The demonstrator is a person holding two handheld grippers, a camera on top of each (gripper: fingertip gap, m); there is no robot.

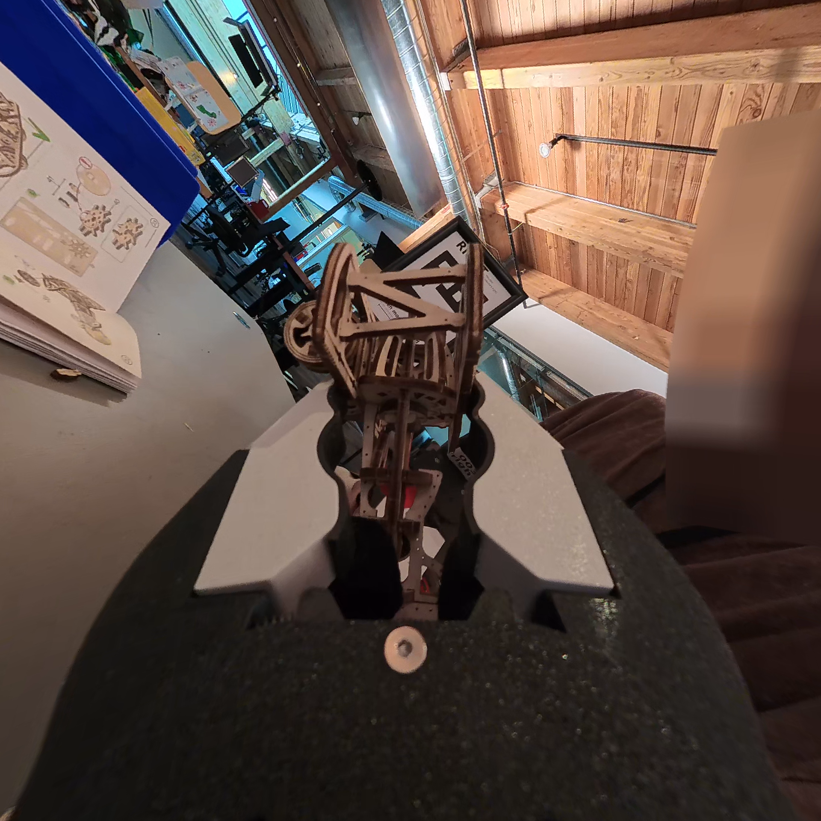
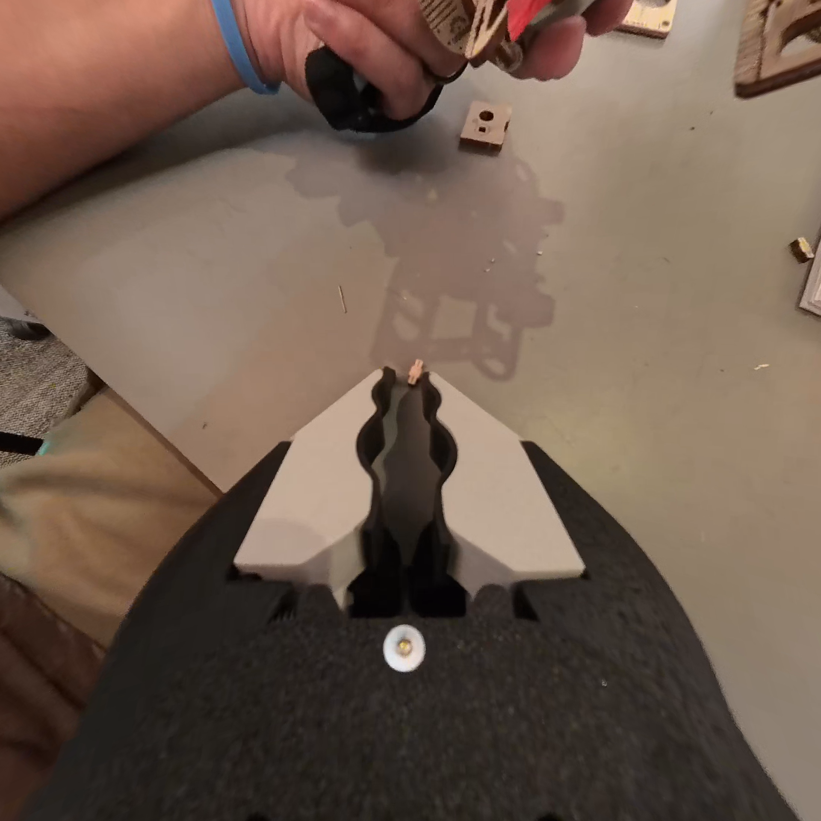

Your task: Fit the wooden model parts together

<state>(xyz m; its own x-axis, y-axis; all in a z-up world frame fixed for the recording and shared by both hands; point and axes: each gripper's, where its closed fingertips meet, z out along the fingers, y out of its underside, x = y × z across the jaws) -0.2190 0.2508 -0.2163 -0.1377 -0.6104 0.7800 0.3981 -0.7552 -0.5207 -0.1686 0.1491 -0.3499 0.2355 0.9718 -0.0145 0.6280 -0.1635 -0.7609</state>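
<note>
My left gripper (image 1: 406, 400) is shut on a partly built wooden model (image 1: 400, 320) with lattice struts and a small wheel. It holds the model in the air, tilted up toward the ceiling. My right gripper (image 2: 408, 375) hovers over the grey table (image 2: 222, 266), shut on a tiny wooden peg (image 2: 415, 372) that sticks out at its tips. In the right wrist view a person's hand (image 2: 355, 44) at the top edge holds the other gripper, and a bit of the wooden model (image 2: 471, 26) shows there. The model's shadow falls on the table ahead of the right gripper.
A small square wooden part with a hole (image 2: 484, 123) lies on the table. A punched-out wooden sheet (image 2: 777, 53) lies at the far right. An open instruction booklet (image 1: 66, 244) and a blue bin (image 1: 89, 89) are to the left. Wood crumbs are scattered about.
</note>
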